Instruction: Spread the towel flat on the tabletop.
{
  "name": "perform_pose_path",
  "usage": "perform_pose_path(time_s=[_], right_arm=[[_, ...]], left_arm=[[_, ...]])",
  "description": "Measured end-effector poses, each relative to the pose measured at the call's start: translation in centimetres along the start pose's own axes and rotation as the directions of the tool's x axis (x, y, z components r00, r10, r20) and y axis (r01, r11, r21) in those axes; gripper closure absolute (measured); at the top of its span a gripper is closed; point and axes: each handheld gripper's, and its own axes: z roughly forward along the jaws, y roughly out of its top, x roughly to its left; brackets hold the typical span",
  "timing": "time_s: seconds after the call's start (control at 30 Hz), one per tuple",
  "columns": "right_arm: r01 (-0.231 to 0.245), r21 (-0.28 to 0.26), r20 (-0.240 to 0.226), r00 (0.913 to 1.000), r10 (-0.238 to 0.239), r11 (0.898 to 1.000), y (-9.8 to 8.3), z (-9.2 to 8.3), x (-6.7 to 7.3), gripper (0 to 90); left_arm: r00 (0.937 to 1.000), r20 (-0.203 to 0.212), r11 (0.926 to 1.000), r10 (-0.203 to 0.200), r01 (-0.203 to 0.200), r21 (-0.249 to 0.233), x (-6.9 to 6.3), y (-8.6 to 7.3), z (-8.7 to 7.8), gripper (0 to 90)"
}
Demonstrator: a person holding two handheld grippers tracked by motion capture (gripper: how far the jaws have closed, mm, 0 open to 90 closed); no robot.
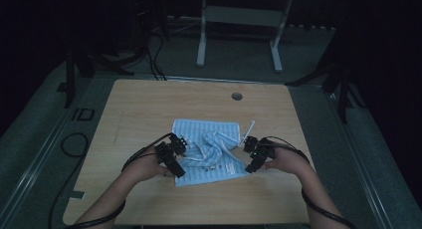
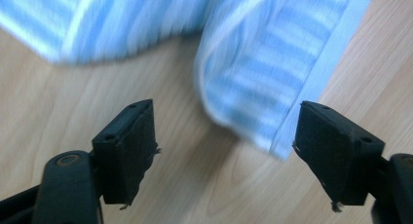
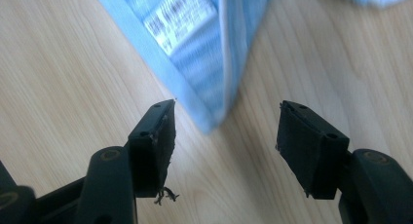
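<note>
A blue-and-white striped towel (image 1: 209, 149) lies on the wooden table (image 1: 149, 104), flat at its edges and bunched up in the middle. My left gripper (image 1: 181, 157) is at the towel's near left side and my right gripper (image 1: 247, 158) at its near right side. In the left gripper view my left gripper (image 2: 224, 117) stands open over bare wood, a folded towel corner (image 2: 263, 78) just ahead of the jaws. In the right gripper view my right gripper (image 3: 226, 117) is open too, with the towel's pointed corner (image 3: 209, 87) and its white label (image 3: 180, 14) just beyond the jaws.
A round cable hole (image 1: 237, 96) sits near the table's far edge. A thin white strip (image 1: 249, 129) sticks out at the towel's far right corner. Beyond the table stands a white desk frame (image 1: 201, 40). Cables (image 1: 74, 144) lie on the dark floor at the left.
</note>
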Motion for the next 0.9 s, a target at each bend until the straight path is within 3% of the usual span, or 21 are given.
perform_pose_path(time_s=[0.03,0.17,0.33,0.43,0.6,0.7,0.73,0.77,0.8,0.9], right_arm=[[0.008,-0.008,-0.002,1.0,-0.008,1.0,0.7,-0.1,0.0,39.7],[0.015,-0.003,0.015,0.9998,-0.015,1.0,1.4,0.0,0.1,39.9],[0.015,-0.021,0.007,0.9999,-0.015,1.0,3.7,0.3,0.1,43.7],[0.005,-0.065,0.002,1.0,-0.005,0.998,4.8,0.2,-0.1,45.8],[-0.002,-0.102,0.008,1.0,0.003,0.995,6.0,-0.1,-0.2,57.4],[0.012,-0.102,0.023,0.9997,-0.01,0.995,6.1,-0.1,-0.1,68.8],[0.012,-0.102,0.023,0.9997,-0.01,0.995,6.1,-0.1,-0.1,68.8],[0.012,-0.099,0.029,0.9995,-0.009,0.995,6.1,0.0,0.0,71.8],[0.022,-0.094,0.052,0.9985,-0.017,0.995,5.9,-0.1,0.0,80.7],[0.029,-0.097,0.075,0.997,-0.021,0.995,5.4,-0.4,0.1,87.5]], left_arm=[[0.9999,0.003,0.9999,0.01,-0.01,-0.002,-0.1,0.4,0.0,30.3],[0.9994,0.0,0.9993,0.036,-0.036,-0.013,-0.6,1.7,0.4,31.9],[0.9994,-0.023,0.9985,0.025,-0.026,-0.049,-0.7,3.5,1.0,38.5],[0.9996,-0.02,0.9967,0.019,-0.021,-0.078,-0.9,4.5,1.2,41.0],[0.9991,-0.023,0.9943,0.035,-0.037,-0.1,-1.4,5.9,1.5,47.4],[0.998,-0.037,0.9932,0.052,-0.056,-0.102,-1.4,6.2,1.5,62.6],[0.998,-0.037,0.9932,0.052,-0.056,-0.102,-1.4,6.2,1.5,69.6],[0.9977,-0.039,0.9917,0.055,-0.059,-0.114,-1.4,6.2,1.4,69.6],[0.9975,-0.046,0.9913,0.053,-0.058,-0.118,-1.4,6.1,1.3,78.9],[0.998,-0.046,0.9896,0.045,-0.051,-0.135,-1.3,5.7,0.7,87.0]])
